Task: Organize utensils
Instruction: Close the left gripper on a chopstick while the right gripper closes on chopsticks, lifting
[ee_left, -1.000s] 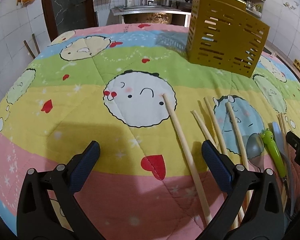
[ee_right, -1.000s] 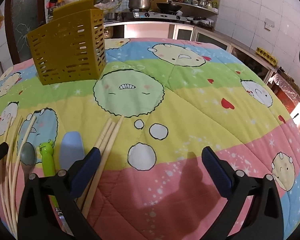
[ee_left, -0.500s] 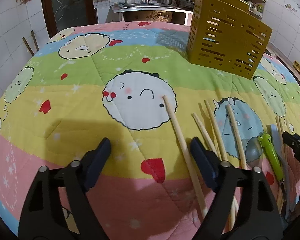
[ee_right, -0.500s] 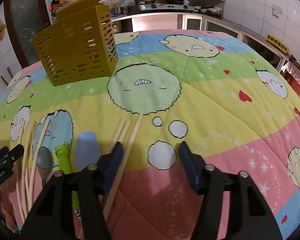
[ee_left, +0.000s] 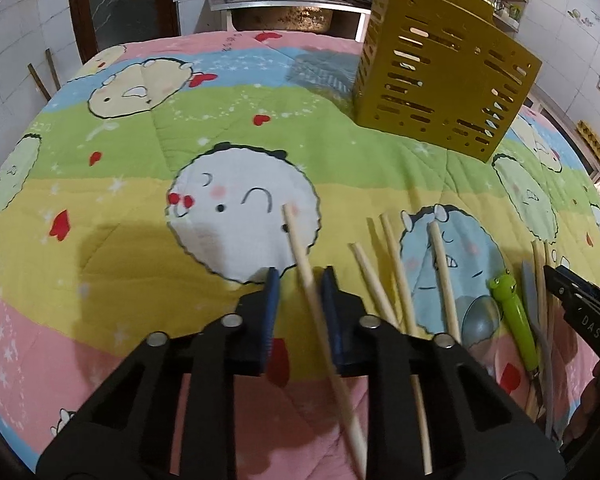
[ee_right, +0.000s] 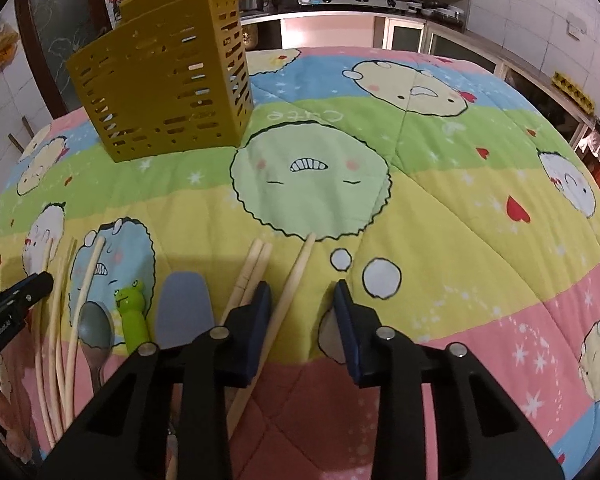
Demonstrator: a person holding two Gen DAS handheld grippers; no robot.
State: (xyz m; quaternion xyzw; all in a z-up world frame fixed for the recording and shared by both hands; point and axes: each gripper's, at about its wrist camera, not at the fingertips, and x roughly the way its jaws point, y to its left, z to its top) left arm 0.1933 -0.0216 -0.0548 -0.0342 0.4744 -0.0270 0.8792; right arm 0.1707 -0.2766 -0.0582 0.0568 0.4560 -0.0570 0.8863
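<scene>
My left gripper point(ee_left: 300, 294) has narrowed around one chopstick point(ee_left: 300, 258) lying on the quilt point(ee_left: 112, 264), its pads not quite touching it. My right gripper point(ee_right: 300, 300) is half open, holding nothing, with another chopstick point(ee_right: 296, 276) between its pads. The yellow holder point(ee_left: 440, 72) stands at the far side.

Both matte black plastic grippers, left point(ee_left: 299, 298) and right point(ee_right: 302, 312), carry ribbed dark-blue pads on their fingers point(ee_left: 272, 312) and round silver pivot screws point(ee_right: 387, 333).

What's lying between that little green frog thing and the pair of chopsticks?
A flat grey-blue spatula lies between the frog-topped handle and the paired chopsticks, clearest in the right wrist view.
</scene>
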